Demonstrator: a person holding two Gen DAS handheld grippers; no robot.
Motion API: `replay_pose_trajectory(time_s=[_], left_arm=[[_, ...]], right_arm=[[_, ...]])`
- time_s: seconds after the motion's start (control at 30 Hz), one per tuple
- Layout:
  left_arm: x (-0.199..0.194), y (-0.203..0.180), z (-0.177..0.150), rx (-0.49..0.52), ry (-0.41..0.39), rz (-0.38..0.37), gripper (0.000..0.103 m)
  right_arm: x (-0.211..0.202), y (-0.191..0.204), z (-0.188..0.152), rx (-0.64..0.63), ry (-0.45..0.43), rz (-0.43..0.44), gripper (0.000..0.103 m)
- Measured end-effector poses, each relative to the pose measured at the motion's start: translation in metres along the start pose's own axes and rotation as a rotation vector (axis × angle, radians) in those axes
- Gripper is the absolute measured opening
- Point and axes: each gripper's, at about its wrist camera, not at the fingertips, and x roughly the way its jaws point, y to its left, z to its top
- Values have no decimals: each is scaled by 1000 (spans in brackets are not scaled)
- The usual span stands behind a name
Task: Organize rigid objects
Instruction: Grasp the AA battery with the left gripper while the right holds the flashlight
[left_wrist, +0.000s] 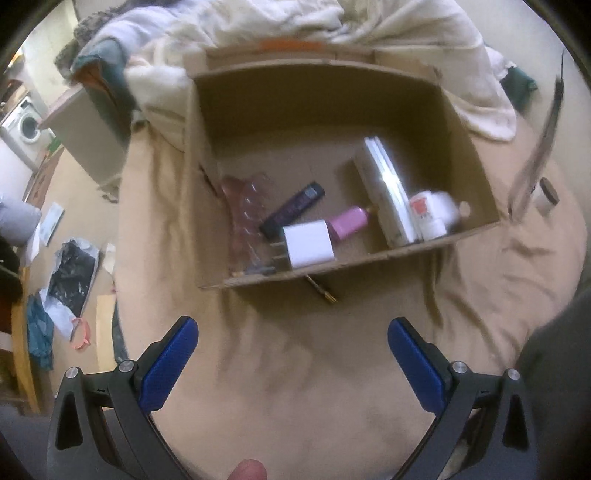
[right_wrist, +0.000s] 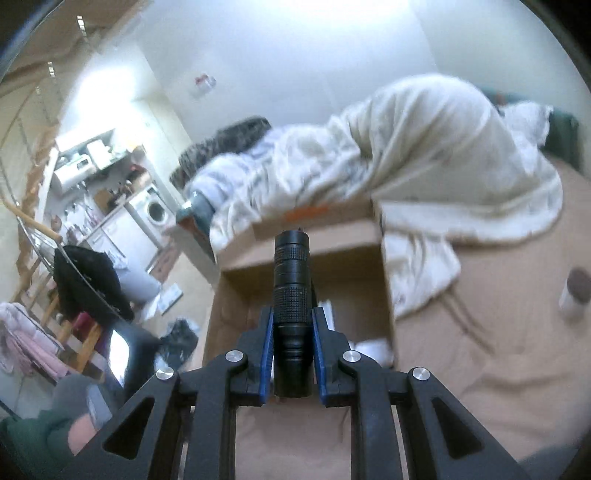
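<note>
An open cardboard box (left_wrist: 391, 251) sits on a tan bed sheet. Inside lie a white charger cube (left_wrist: 308, 243), a pink bottle (left_wrist: 349, 221), a dark tube (left_wrist: 293, 208), a clear plastic pack (left_wrist: 249, 210), a flat white case (left_wrist: 388, 192) and a white bottle with a red label (left_wrist: 432, 210). My left gripper (left_wrist: 292, 325) hangs open over the sheet in front of the box, with nothing between its blue pads. My right gripper (right_wrist: 292, 312) is shut on a black knurled cylinder (right_wrist: 291, 266) like a small torch, held above the near side of the box (right_wrist: 386, 280).
A gold pen-like stick (left_wrist: 321, 290) pokes out under the box's front wall. A small white jar with a brown lid (left_wrist: 546, 195) (right_wrist: 574, 291) stands on the sheet to the right. A crumpled white blanket (right_wrist: 406, 155) lies behind the box. Clutter covers the floor at left.
</note>
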Motion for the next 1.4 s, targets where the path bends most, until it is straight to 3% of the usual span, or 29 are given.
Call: replay_pose_trajectory(time_s=[0.13,0.23,0.33,0.7,0.93,1.03,1.13,1.2,1.23,1.3,1.4], left_arm=[[16,-2,5,-26,4,27,102],[30,-3,7,-46,24,46,102],[46,-8,11,-41,42,82,102],[95,-34,23,-31,91,152,100],[121,-26,28,-84,130,184,97],[129,-19,29,-148,150,154,97],[128,-14,29,-185,144,134,81],[124,-16,29,-168,127,130,53],[121,-17,28,-153,123,134,46],[119,-19,29,-139,126,142,22],[118,-23,29,-115,122,160,13]], right_arm=[[9,-20,-7,-18,-46,3,20],[17,-38,-10,74,-19,12,20],[16,-40,-7,70,-40,-5,20],[40,-47,-13,100,67,0,20],[41,-45,-14,99,78,20,20],[42,-47,-14,108,86,25,20],[44,-47,-14,111,96,24,20],[46,-47,-15,112,102,23,20],[46,-46,-15,111,104,22,20],[46,-46,-15,110,106,21,20],[46,-45,-15,108,105,19,20]])
